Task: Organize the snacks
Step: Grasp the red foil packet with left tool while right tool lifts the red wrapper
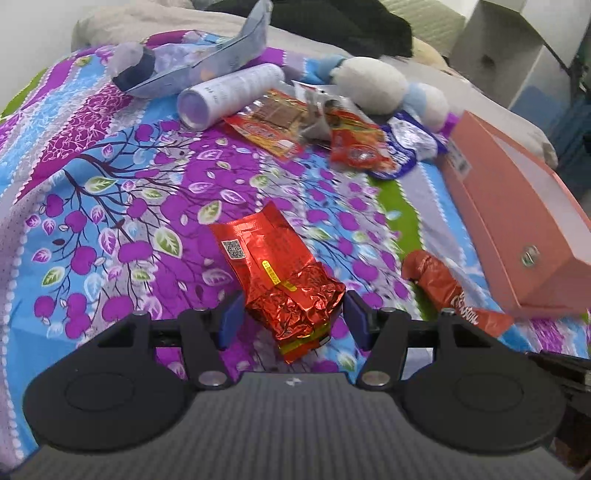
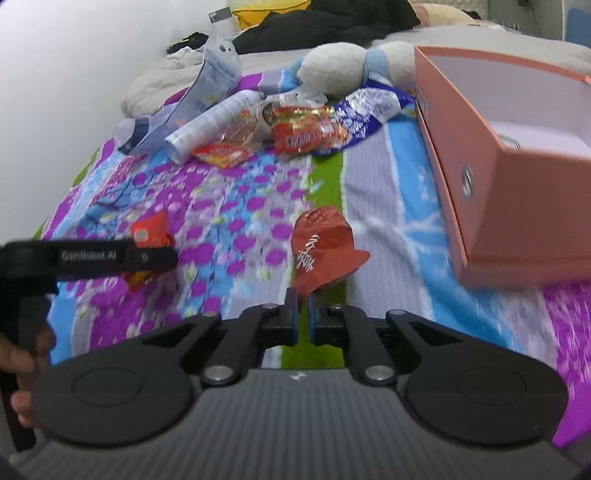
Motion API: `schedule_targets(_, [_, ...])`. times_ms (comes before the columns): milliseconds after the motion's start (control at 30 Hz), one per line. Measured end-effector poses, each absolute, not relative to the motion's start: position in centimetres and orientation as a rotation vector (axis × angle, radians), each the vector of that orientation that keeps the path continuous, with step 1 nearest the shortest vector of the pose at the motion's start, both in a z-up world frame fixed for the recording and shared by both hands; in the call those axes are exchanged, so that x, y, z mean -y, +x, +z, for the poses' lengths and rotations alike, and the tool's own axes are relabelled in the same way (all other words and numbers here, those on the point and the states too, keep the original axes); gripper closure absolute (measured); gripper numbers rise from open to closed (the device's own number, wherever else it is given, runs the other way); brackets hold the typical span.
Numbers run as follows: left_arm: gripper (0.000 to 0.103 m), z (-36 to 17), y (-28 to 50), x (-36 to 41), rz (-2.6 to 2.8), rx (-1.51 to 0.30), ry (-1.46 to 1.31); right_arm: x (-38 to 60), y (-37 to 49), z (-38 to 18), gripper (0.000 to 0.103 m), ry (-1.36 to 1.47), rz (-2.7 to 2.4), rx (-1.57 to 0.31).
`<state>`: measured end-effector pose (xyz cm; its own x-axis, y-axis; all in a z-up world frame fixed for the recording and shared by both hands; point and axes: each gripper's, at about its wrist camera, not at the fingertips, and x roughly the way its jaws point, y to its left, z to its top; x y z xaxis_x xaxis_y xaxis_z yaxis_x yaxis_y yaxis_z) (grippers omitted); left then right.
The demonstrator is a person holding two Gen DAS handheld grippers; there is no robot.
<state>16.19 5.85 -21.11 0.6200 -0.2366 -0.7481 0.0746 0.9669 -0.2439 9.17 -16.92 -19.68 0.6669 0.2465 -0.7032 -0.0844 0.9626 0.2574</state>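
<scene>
Nearest the left wrist camera, the left gripper point(image 1: 291, 317) has its jaws spread wide, one on each side of a red foil packet point(image 1: 275, 273) that lies crinkled on the bedspread point(image 1: 110, 206); whether the pads touch the foil cannot be told. Seen from the right wrist, the right gripper point(image 2: 302, 314) has its fingers nearly pressed together, pinching the corner of an orange-red wrapper point(image 2: 321, 247) printed with white characters. That wrapper sits just beside an open pink box point(image 2: 491, 155), whose pale inside is visible. All of this rests on a bed covered in purple, blue and green cloth with a tree-and-leaf print. Farther up the bed lies a loose heap: a white tube point(image 1: 229, 94) on its side, a flat red snack bag point(image 1: 269, 123), another red snack pack point(image 1: 354, 144) and a purple-and-white wrapper point(image 1: 406, 147), partly overlapping. Behind the heap sit a white and blue plush toy point(image 1: 384, 86) and a pale blue pouch point(image 1: 207, 62). Dark clothing point(image 2: 332, 22) and a beige pillow point(image 2: 155, 88) lie at the head of the bed against a white wall point(image 2: 74, 74).
</scene>
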Motion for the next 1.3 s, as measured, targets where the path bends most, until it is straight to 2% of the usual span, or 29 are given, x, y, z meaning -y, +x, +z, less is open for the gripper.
schedule_targets(267, [0.039, -21.8, 15.0, -6.5, -0.164, -0.911, -0.214, 16.3, 7.0, -20.3, 0.092, 0.177, 0.206, -0.870])
schedule_targets(433, [0.027, -22.0, 14.9, -7.2, -0.115, -0.923, -0.252, 16.4, 7.2, -20.5, 0.089, 0.172, 0.203, -0.899])
schedule_targets(467, [0.022, -22.0, 14.9, -7.4, -0.107, -0.926, -0.267, 16.4, 7.3, -20.5, 0.067, 0.167, 0.194, -0.907])
schedule_targets(500, [0.020, -22.1, 14.8, -7.6, -0.098, -0.928, -0.287, 16.5, 7.1, -20.5, 0.039, 0.166, 0.186, -0.909])
schedule_targets(533, [0.020, -22.1, 14.8, -7.8, -0.093, -0.931, -0.307, 16.7, 6.9, -20.3, 0.030, 0.162, 0.183, -0.903])
schedule_targets(667, [0.017, -22.5, 14.6, -8.4, -0.083, -0.942, -0.380, 17.3, 7.0, -19.5, 0.029, 0.118, 0.153, -0.870])
schedule_targets(1133, [0.018, -23.5, 15.1, -8.6, -0.051, -0.907, -0.452, 16.3, 11.6, -20.4, 0.030, 0.035, 0.145, -0.850])
schedule_targets(1300, [0.020, -23.7, 15.4, -7.9, -0.038, -0.904, -0.413, 15.3, 13.1, -21.6, 0.037, 0.018, 0.144, -0.882])
